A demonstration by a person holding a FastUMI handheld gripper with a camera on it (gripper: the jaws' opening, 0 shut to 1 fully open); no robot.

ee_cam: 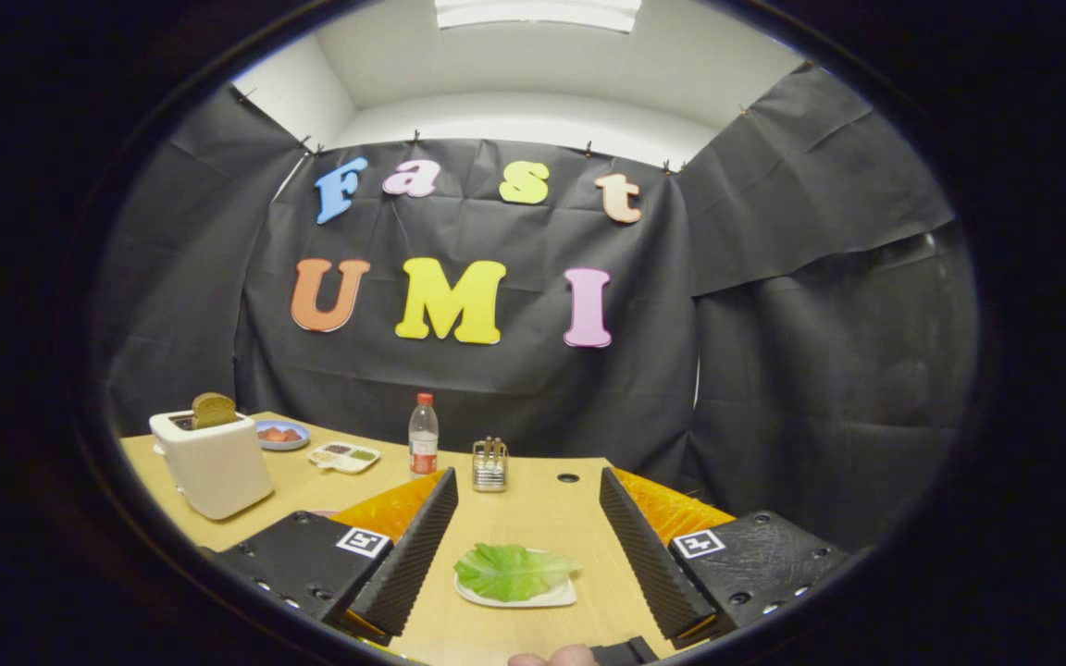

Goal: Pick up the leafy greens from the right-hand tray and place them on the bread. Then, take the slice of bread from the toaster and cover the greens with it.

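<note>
A leaf of green lettuce (pixel 512 571) lies on a small white tray (pixel 556 598) on the wooden table (pixel 533 518). My gripper (pixel 530 484) is open, with the tray and leaf low between its two fingers; neither finger touches them. A white toaster (pixel 212 462) stands off to the left beyond the left finger, and a brown slice of bread (pixel 213 409) sticks up out of its slot. The bread that takes the greens is hidden from me.
At the back of the table stand a plastic bottle with a red cap (pixel 423 435) and a small metal holder (pixel 489 464). Behind the toaster are a blue plate of reddish food (pixel 281 435) and a white divided dish (pixel 343 456). A fingertip (pixel 551 658) shows below the tray.
</note>
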